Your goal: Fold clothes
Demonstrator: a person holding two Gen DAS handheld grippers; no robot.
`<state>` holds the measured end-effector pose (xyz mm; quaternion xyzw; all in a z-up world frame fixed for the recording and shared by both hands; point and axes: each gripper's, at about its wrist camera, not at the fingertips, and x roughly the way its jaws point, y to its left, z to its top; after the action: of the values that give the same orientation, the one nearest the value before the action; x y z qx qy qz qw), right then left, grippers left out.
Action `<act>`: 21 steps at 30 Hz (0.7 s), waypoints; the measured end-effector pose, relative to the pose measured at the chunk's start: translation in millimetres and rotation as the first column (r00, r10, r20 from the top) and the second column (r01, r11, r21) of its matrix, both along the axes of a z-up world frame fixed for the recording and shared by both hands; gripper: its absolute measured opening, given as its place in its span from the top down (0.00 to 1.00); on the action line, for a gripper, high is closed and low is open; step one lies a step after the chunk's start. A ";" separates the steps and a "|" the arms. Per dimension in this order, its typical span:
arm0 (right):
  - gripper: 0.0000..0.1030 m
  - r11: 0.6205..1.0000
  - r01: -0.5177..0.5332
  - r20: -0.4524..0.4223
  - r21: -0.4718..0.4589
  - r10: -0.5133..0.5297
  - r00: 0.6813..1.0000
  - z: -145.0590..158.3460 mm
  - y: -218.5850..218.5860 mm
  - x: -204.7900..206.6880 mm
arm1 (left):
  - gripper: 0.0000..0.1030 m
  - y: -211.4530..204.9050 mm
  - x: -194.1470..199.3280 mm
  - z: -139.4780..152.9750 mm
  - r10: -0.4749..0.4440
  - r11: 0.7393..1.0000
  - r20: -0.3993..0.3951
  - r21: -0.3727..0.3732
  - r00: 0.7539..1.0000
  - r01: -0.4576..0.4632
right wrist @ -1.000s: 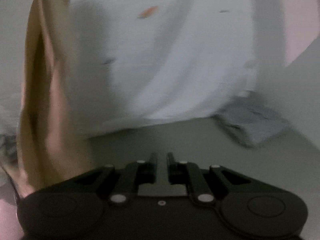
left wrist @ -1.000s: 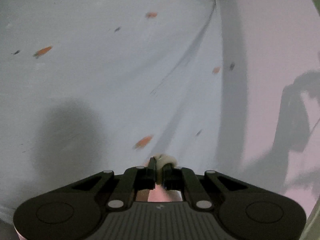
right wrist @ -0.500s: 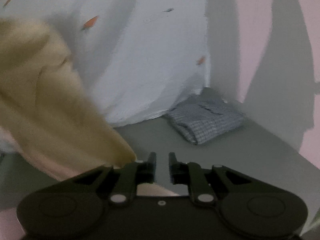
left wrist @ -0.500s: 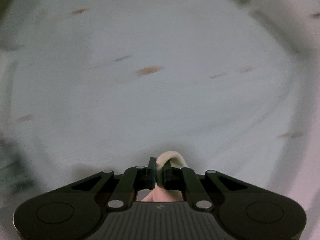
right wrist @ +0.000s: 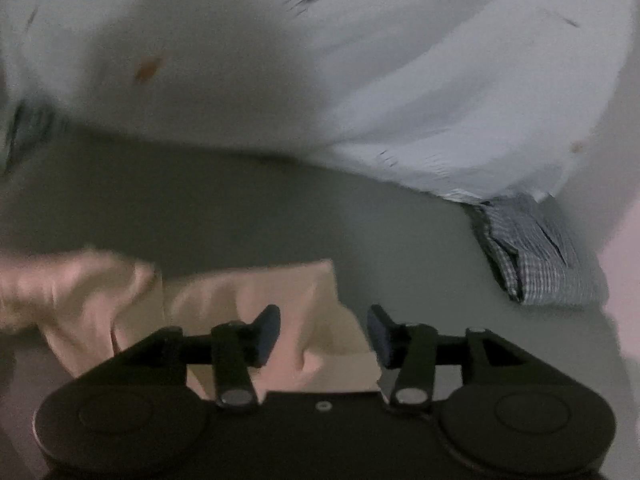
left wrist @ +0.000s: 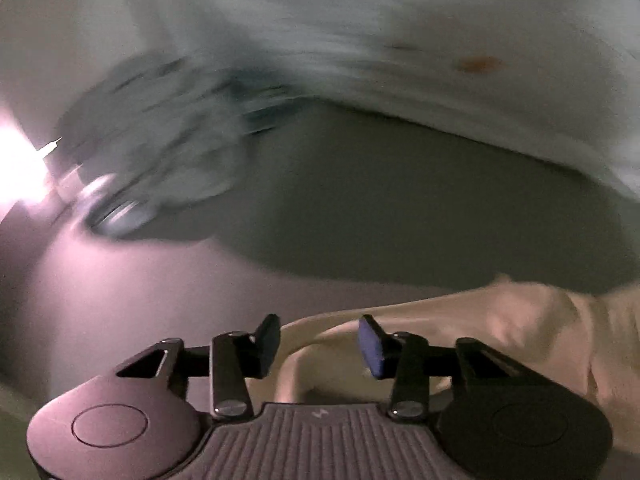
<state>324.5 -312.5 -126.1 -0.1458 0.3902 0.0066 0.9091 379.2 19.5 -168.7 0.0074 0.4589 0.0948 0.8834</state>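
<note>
Left wrist view: 1 left gripper [left wrist: 318, 346], jaws just opened about halfway, nothing gripped, 1 beige garment [left wrist: 520, 320] lying loose under them on the grey surface [left wrist: 380, 200]. Blurred dark heap [left wrist: 160, 128] far left, unidentifiable.

Right wrist view: 1 right gripper [right wrist: 324, 338], likewise just parted, empty, above the garment [right wrist: 248, 292]. 1 folded checked shirt [right wrist: 540, 256] right, partly under a white sheet [right wrist: 360, 60]. No legible writing.
</note>
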 end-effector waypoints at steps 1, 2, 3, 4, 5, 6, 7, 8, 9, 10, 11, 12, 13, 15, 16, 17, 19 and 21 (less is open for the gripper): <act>0.49 0.998 -0.036 -0.026 -0.059 0.034 0.999 -7.4 6.9 -0.1 | 0.52 -15.2 16.3 -7.3 -0.093 0.996 0.006 0.017 0.996 0.093; 0.48 0.990 -0.073 -0.052 -0.117 0.068 0.996 -14.5 13.5 -3.0 | 0.51 -27.3 27.6 -13.6 -0.173 0.985 0.010 0.032 0.985 0.172; 0.47 0.980 -0.110 -0.076 -0.169 0.098 0.992 -21.4 17.8 -5.1 | 0.50 -42.5 33.4 -21.7 -0.251 0.967 0.013 0.047 0.968 0.250; 0.43 0.967 -0.144 -0.097 -0.209 0.126 0.987 -27.2 19.0 -7.8 | 0.49 -54.5 44.2 -27.5 -0.324 0.944 0.017 0.061 0.946 0.323; 0.38 0.953 -0.180 -0.119 -0.243 0.155 0.981 -31.8 22.1 -13.4 | 0.49 -66.1 55.4 -33.5 -0.395 0.917 0.018 0.072 0.918 0.393; 0.36 0.940 -0.213 -0.143 -0.267 0.180 0.973 -35.6 25.0 -17.7 | 0.49 -77.4 66.3 -35.7 -0.463 0.885 0.019 0.068 0.886 0.461; 0.33 0.931 -0.234 -0.162 -0.280 0.194 0.968 -39.0 24.6 -19.6 | 0.46 -88.6 77.2 -36.9 -0.529 0.848 0.021 0.062 0.849 0.527; 0.31 0.925 -0.245 -0.183 -0.291 0.197 0.963 -42.5 23.9 -21.8 | 0.43 -99.5 83.8 -40.7 -0.597 0.802 0.023 0.051 0.802 0.596; 0.31 0.920 -0.252 -0.209 -0.301 0.194 0.958 -45.8 24.3 -24.0 | 0.36 -106.4 92.9 -47.0 -0.654 0.756 0.023 0.047 0.756 0.652; 0.31 0.914 -0.261 -0.234 -0.310 0.193 0.953 -49.4 23.5 -25.5 | 0.32 -116.3 96.2 -50.6 -0.699 0.714 0.019 0.051 0.714 0.698; 0.31 0.907 -0.272 -0.256 -0.321 0.194 0.947 -53.7 21.0 -26.8 | 0.31 -125.8 98.6 -56.2 -0.741 0.670 0.007 0.064 0.671 0.739; 0.31 0.898 -0.286 -0.276 -0.334 0.197 0.941 -57.6 19.6 -28.1 | 0.31 -135.1 101.2 -62.4 -0.780 0.623 -0.007 0.078 0.626 0.778; 0.31 0.886 -0.302 -0.293 -0.352 0.202 0.935 -61.4 20.0 -31.1 | 0.31 -141.0 102.5 -68.4 -0.809 0.584 -0.021 0.089 0.588 0.807; 0.31 0.850 -0.329 -0.304 -0.411 0.212 0.929 -69.2 21.2 -36.4 | 0.31 -151.0 104.5 -75.9 -0.855 0.512 -0.047 0.094 0.517 0.854; 0.31 0.826 -0.342 -0.304 -0.448 0.219 0.927 -72.8 22.0 -37.7 | 0.31 -154.6 104.1 -77.6 -0.870 0.486 -0.050 0.080 0.490 0.870; 0.31 0.790 -0.362 -0.300 -0.495 0.236 0.924 -77.1 23.5 -39.0 | 0.31 -156.3 105.1 -80.4 -0.884 0.462 -0.051 0.057 0.464 0.885; 0.31 0.702 -0.426 -0.304 -0.570 0.302 0.904 -85.3 28.1 -41.6 | 0.31 -156.9 109.8 -86.9 -0.900 0.433 -0.053 0.022 0.433 0.901; 0.30 0.611 -0.495 -0.308 -0.618 0.391 0.867 -93.1 31.8 -45.3 | 0.31 -157.3 114.6 -93.4 -0.913 0.405 -0.056 -0.012 0.404 0.914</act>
<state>279.1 -280.7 -219.2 -0.5582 0.3801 0.0990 0.7308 493.8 -137.8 -262.1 0.2679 0.4030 -0.3977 0.7795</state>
